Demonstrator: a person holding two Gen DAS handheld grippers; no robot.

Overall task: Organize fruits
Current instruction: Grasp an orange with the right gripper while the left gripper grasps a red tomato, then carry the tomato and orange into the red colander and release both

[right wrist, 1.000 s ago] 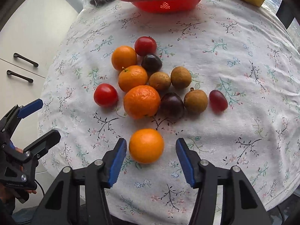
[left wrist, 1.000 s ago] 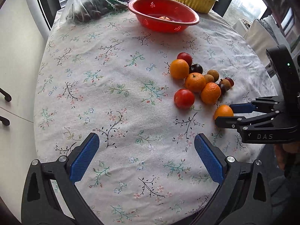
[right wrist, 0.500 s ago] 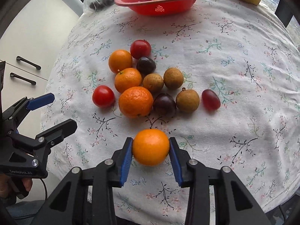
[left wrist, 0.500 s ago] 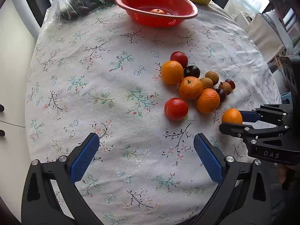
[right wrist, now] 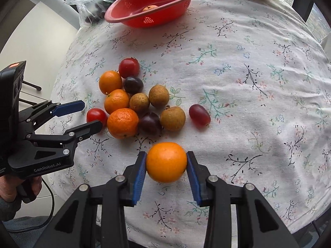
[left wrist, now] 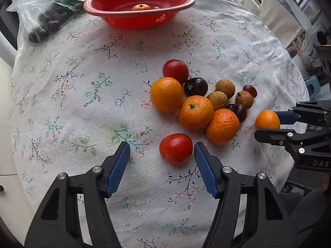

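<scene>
Table: round table under a white floral-print cloth (left wrist: 82, 103), fruit scattered right of centre.
Colander: red perforated plastic colander (left wrist: 140, 2) at far edge w/ one small orange mandarin (left wrist: 141, 7) inside; clear plastic bag of dark fruit (left wrist: 45, 14) just beside it, to the left.
Fruit pile: three orange mandarins (left wrist: 195, 111), a red tomato, dark plums, brown longans & a red grape (right wrist: 199, 114) bunched close, many touching.
Left gripper: black two-finger tool w/ blue pads (left wrist: 161, 161), jaws closing around a lone red tomato (left wrist: 175, 148) on the cloth; pads not yet pressing it.
Right gripper: matching tool (right wrist: 166, 166), clamped on a smooth round orange fruit (right wrist: 166, 162), near side of the pile.
</scene>
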